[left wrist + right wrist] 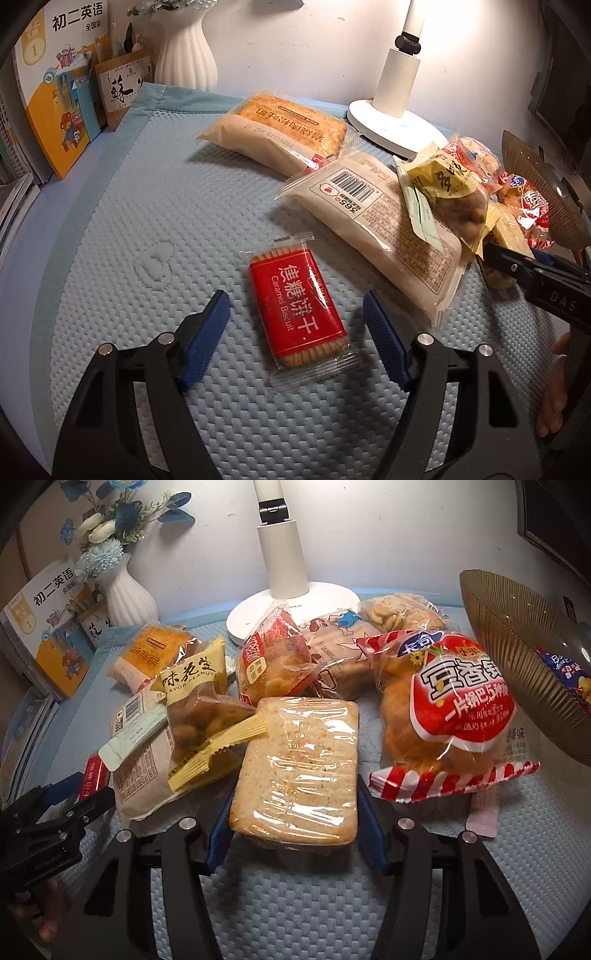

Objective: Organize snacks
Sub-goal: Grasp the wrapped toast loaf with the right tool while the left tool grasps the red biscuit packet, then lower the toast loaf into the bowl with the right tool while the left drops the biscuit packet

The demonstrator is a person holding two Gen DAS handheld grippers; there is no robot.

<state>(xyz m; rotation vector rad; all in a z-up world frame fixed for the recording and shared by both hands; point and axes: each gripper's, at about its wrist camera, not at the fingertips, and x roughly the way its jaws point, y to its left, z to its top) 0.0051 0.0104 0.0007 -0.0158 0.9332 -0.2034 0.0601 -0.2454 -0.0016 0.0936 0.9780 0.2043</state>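
Observation:
A red caramel biscuit packet (299,310) lies flat on the blue quilted mat (147,206). My left gripper (295,301) is open, with a blue pad on each side of the packet and a gap on both sides. In the right wrist view, my right gripper (295,812) is open around a clear-wrapped stack of crackers (299,760), its pads close beside the pack's edges. A brown ribbed glass bowl (517,657) stands at the right with a blue snack pack (565,672) inside. A yellow peanut pack (199,698) and a red-and-white rice crust bag (458,709) lie in the pile.
An orange bread pack (280,129) and a white barcoded pack (376,221) lie on the mat's middle. A white lamp base (291,605) and a white vase (125,594) stand at the back. Books (55,92) line the left edge. A hand (554,387) shows at the right.

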